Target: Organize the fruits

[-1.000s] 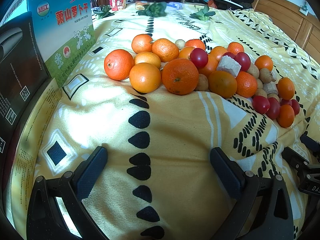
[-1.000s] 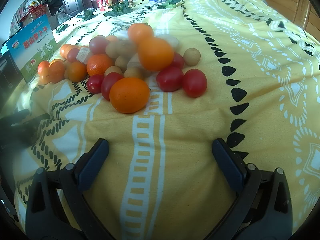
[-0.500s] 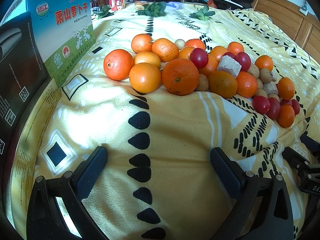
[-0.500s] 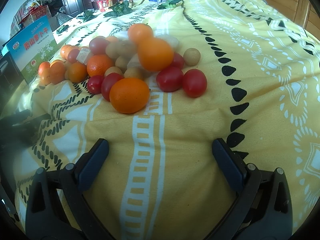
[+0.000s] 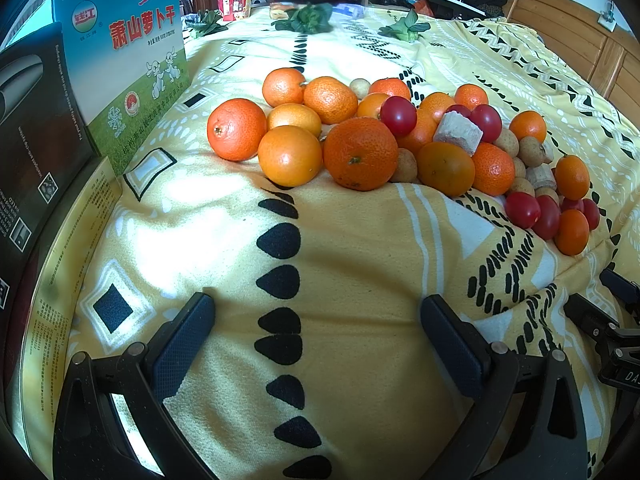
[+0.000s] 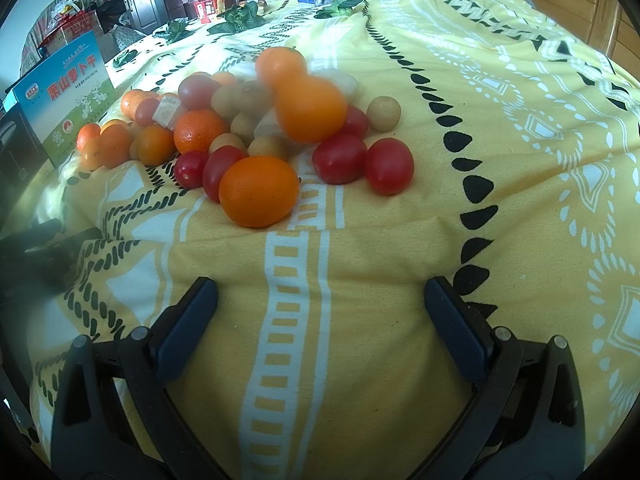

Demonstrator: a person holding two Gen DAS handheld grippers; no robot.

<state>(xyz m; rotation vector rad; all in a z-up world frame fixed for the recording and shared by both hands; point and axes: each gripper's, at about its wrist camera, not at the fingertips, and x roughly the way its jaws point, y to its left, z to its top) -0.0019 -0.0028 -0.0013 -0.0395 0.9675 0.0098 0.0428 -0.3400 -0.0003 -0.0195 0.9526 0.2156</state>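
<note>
A mixed pile of fruit lies on a yellow patterned cloth (image 5: 352, 248). In the left wrist view, big oranges (image 5: 359, 153) sit at the pile's near left, cherry tomatoes (image 5: 522, 209) and brown longans (image 5: 404, 166) to the right. My left gripper (image 5: 316, 320) is open and empty, well short of the pile. In the right wrist view an orange (image 6: 259, 191) and red tomatoes (image 6: 388, 165) lie nearest. My right gripper (image 6: 320, 308) is open and empty, short of them; it also shows in the left wrist view (image 5: 612, 332) at the right edge.
A blue-and-green printed box (image 5: 128, 64) and a black box (image 5: 28, 128) stand along the cloth's left side. Green leafy vegetables (image 5: 308, 18) and a red cup (image 5: 234, 6) lie at the far end. A wooden headboard (image 5: 568, 40) rises at the right.
</note>
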